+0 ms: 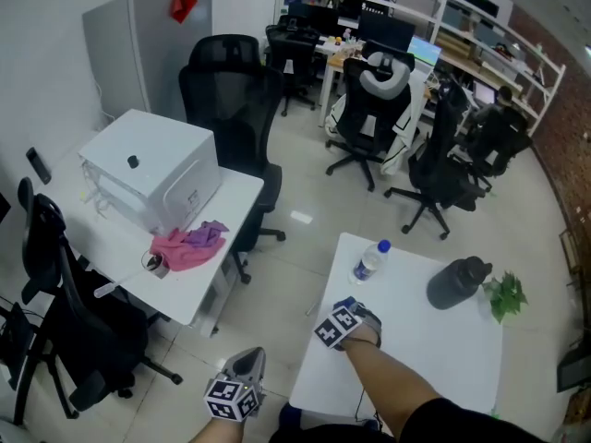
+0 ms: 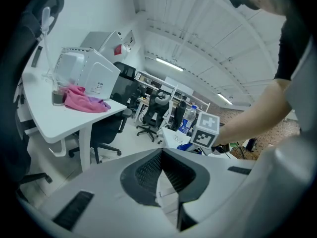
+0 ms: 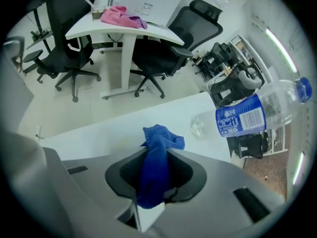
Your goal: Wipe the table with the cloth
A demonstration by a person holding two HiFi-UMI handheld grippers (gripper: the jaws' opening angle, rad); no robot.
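Now: right gripper (image 3: pixel 156 151) is clenched on the blue cloth (image 3: pixel 161 137), over the white surface (image 3: pixel 99 135), near a water bottle (image 3: pixel 247 114). Left gripper (image 2: pixel 161 151) is closed, empty (beside the surface's edge).

Two white tables stand near: the left table (image 1: pixel 208 289) and the right table (image 1: pixel 416 340). There are two cloths, one pink cloth (image 1: pixel 189 245) on the left and one blue cloth (image 3: pixel 158 143) on the right. The right table carries one water bottle (image 1: pixel 369 262), one dark jug (image 1: pixel 457 282) and one small plant (image 1: pixel 503 295); the left carries one white box (image 1: pixel 152 169) and one cup (image 1: pixel 155 264). Two grippers: the left gripper (image 1: pixel 247 363) and the right gripper (image 1: pixel 355 310). I count six office chairs (image 1: pixel 231 90), though the far ones overlap.
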